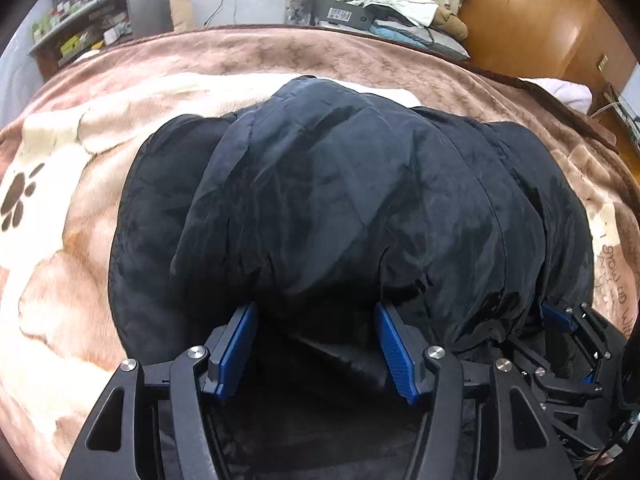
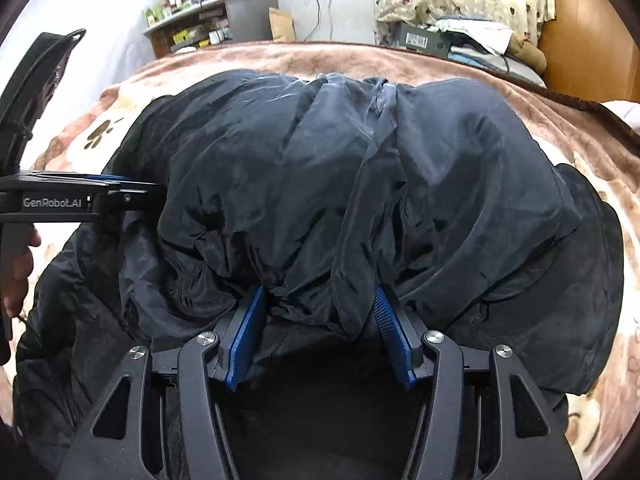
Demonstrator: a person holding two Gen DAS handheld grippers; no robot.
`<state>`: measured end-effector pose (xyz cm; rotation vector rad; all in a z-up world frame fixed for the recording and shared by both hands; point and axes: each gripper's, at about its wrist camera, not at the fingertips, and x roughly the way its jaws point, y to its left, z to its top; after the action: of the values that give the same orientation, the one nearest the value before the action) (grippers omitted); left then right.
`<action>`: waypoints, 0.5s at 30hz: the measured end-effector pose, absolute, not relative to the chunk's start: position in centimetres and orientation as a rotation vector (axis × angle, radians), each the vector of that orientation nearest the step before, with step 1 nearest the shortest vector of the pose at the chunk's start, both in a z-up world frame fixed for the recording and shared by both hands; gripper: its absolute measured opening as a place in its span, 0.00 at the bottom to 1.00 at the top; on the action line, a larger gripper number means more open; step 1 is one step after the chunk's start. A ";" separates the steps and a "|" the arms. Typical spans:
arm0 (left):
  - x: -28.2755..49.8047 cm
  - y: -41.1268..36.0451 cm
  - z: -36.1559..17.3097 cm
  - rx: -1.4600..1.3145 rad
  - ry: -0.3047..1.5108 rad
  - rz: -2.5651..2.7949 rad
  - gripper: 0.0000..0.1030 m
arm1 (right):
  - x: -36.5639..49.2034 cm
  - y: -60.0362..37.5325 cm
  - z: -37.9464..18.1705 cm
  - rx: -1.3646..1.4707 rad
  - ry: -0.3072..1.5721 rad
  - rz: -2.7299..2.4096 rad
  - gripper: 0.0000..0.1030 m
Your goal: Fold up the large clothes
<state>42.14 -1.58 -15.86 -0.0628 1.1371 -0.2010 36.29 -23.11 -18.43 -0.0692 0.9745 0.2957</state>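
1. Left wrist view: left tongs (image 1: 316,320) stand wide apart, fingertips hidden under a bunched fold of the black padded jacket (image 1: 340,200); they clamp nothing that I can see.
2. Right tongs (image 2: 320,304) are likewise spread, cloth bulging between.
3. The jacket lies mid-bed on the paw-print blanket (image 1: 80,200).
4. Slippery fabric could slide loose and undo the fold.
5. Open blanket surrounds the jacket left, right and beyond.
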 end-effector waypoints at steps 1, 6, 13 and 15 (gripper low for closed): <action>41.8 -1.2 -15.5 -0.076 1.137 -0.208 0.59 | 36.2 -23.3 -17.9 -0.064 0.993 0.294 0.55; 37.5 1.3 -11.1 -0.115 1.056 -0.228 0.59 | 33.3 -25.5 -13.1 0.055 0.899 0.265 0.55; 28.3 7.3 -4.9 -0.154 0.977 -0.193 0.60 | 25.0 -30.4 -5.6 0.121 0.759 0.198 0.55; 25.1 9.4 -3.4 -0.162 0.958 -0.167 0.63 | 22.0 -32.0 -3.6 0.135 0.716 0.177 0.55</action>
<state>25.14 9.41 -3.35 -0.1615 0.9580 -0.1671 21.97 -32.01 -3.58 0.1353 0.7162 0.1766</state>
